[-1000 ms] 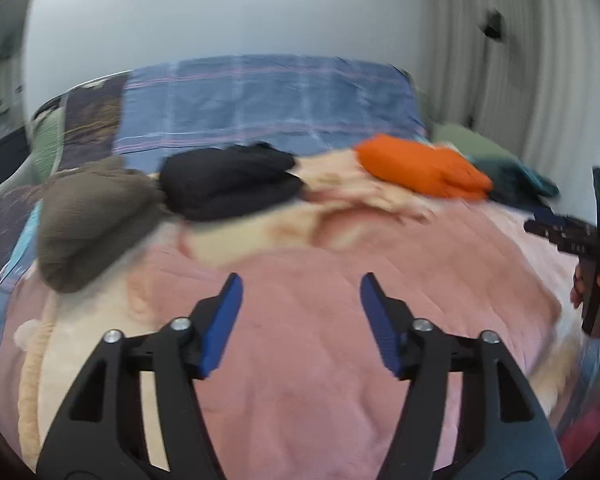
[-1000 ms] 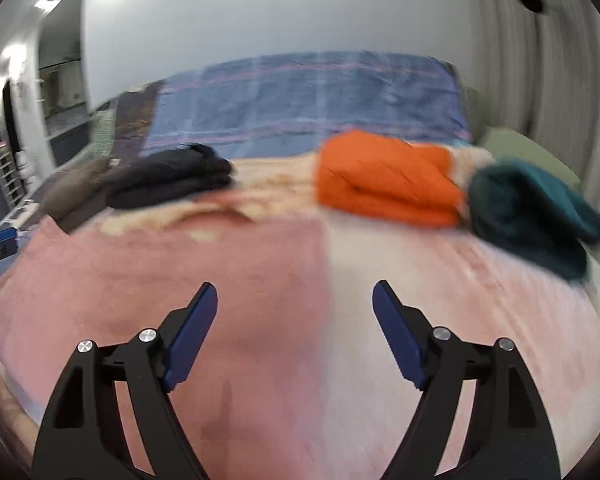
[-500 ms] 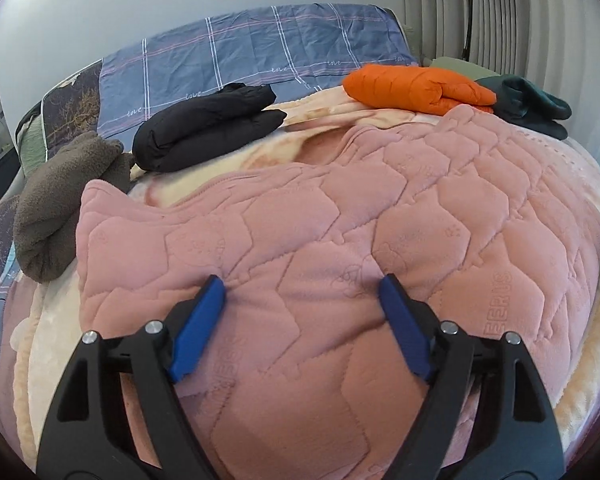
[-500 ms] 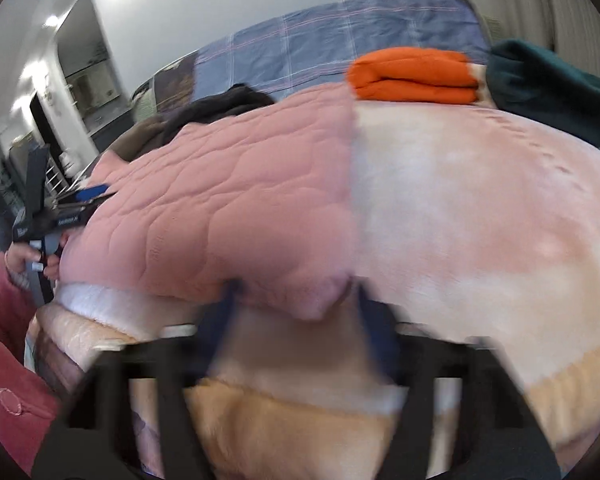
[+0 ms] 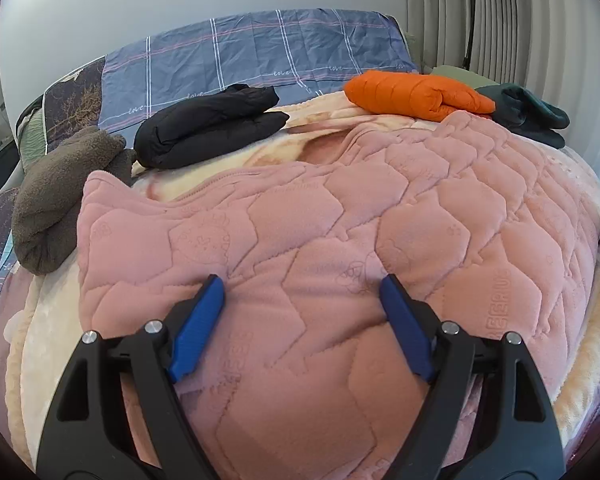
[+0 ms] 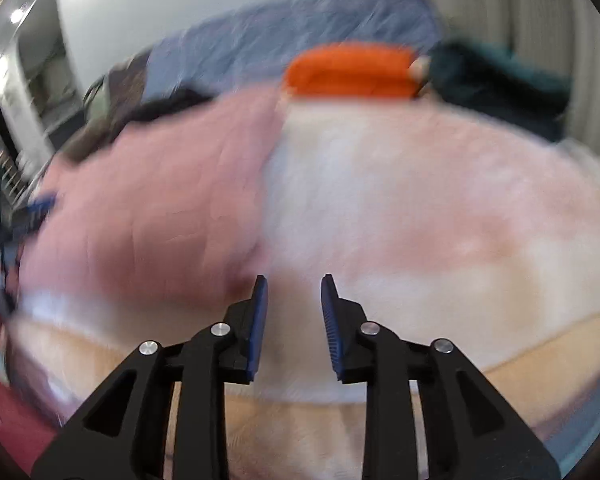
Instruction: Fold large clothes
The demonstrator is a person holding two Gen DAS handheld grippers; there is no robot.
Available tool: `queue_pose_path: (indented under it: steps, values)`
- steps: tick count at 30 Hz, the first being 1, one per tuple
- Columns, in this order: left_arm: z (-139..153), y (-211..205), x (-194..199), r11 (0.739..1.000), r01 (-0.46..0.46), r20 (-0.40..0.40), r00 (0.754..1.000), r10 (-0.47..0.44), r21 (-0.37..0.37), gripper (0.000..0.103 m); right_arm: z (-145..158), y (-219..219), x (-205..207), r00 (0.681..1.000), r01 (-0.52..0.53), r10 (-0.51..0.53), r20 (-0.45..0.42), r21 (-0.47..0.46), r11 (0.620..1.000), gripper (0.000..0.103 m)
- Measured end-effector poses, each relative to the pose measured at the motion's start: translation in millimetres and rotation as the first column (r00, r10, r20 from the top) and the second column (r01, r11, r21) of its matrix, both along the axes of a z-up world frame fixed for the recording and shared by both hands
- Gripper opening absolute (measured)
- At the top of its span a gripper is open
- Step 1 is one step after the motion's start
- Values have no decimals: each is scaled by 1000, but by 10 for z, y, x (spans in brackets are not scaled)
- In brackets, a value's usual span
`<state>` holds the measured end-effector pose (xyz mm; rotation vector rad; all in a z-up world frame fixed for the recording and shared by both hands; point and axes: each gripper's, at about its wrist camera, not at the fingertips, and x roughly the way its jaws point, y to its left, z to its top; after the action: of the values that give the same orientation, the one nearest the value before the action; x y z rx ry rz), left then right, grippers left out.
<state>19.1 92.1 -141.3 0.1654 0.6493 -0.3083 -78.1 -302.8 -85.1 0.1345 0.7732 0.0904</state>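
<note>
A large pink quilted garment (image 5: 340,208) lies spread over a cream blanket (image 6: 420,200) on the bed. My left gripper (image 5: 302,284) is open wide, its blue pads (image 5: 198,328) resting on the garment's near part, with flat pink fabric between them. The right wrist view is blurred. There the garment (image 6: 160,216) fills the left half, its corner just left of my right gripper (image 6: 294,280). That gripper's jaws are narrow and closing, with only pale blanket showing in the gap and nothing pinched.
Folded clothes line the far side of the bed: a brown fleece (image 5: 60,200), a black jacket (image 5: 208,128), an orange jacket (image 5: 412,92) and a teal garment (image 5: 528,116). Blue plaid bedding (image 5: 260,52) lies behind them. A red sleeve (image 6: 4,380) is at lower left.
My left gripper sank onto the pink garment and its jaws widened. My right gripper swung to the garment's right corner, its jaws narrowed sharply, and the corner now sits left of them.
</note>
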Motion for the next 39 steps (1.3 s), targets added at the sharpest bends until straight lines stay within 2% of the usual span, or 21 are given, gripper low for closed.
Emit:
queue_pose_path:
  steps: [2, 4, 7, 9, 11, 12, 13, 17, 22, 25, 29, 31, 33, 34, 35, 37, 39]
  values:
    - [1, 2, 0, 1000, -2, 3, 1000, 2, -7, 82, 257, 28, 3, 996, 9, -11, 85, 31, 999, 29]
    - [2, 5, -11, 1000, -4, 11, 1000, 4, -10, 82, 427, 235, 86, 988, -50, 43, 151, 46, 998, 41]
    - [3, 12, -34, 1000, -6, 20, 1000, 7, -22, 82, 440, 649, 303, 973, -162, 155, 171, 29, 986, 47]
    - [2, 33, -47, 999, -6, 25, 1000, 7, -37, 82, 336, 818, 483, 973, -190, 185, 134, 21, 982, 51]
    - [-3, 67, -68, 998, -3, 30, 1000, 5, -59, 82, -13, 925, 732, 987, -162, 162, -9, -8, 987, 56]
    - [-4, 87, -76, 998, 0, 31, 1000, 3, -69, 82, -171, 928, 776, 987, -155, 154, -40, -8, 988, 58]
    - [-3, 112, -87, 996, 7, 34, 999, -4, -88, 82, -242, 920, 764, 988, -152, 152, -32, -3, 988, 59]
    - [-10, 158, -88, 992, 18, 38, 999, -13, -126, 82, -196, 898, 746, 990, -132, 133, -57, 11, 991, 61]
    - [38, 195, -105, 987, 4, 34, 999, 2, -161, 82, -171, 970, 667, 989, -121, 118, -85, -26, 992, 62]
    - [151, 309, -205, 978, -32, 34, 999, 40, -208, 82, 52, 1090, 646, 995, -99, 97, -26, -63, 993, 61]
    - [250, 520, -325, 969, -104, 62, 991, 121, -222, 80, 408, 1431, 664, 986, -83, 103, 131, -146, 986, 64]
    - [215, 611, -305, 964, -139, 51, 987, 154, -226, 79, 482, 1590, 760, 989, -16, 47, 139, -215, 976, 85]
    - [113, 677, -252, 957, -188, 9, 981, 195, -220, 74, 565, 1757, 909, 982, -23, 59, 180, -197, 980, 85]
    - [25, 711, -229, 952, -204, -23, 979, 204, -228, 74, 596, 1866, 1036, 982, -40, 73, 173, -185, 982, 85]
    - [-4, 725, -239, 950, -205, -22, 978, 206, -236, 74, 620, 1924, 1127, 982, -54, 83, 168, -168, 984, 83]
    - [1, 735, -279, 950, -202, -7, 979, 206, -240, 74, 653, 2047, 1318, 982, -79, 99, 159, -128, 989, 66]
    - [1, 744, -283, 950, -199, -6, 979, 204, -242, 74, 629, 2143, 1604, 987, -113, 119, 105, -62, 992, 56]
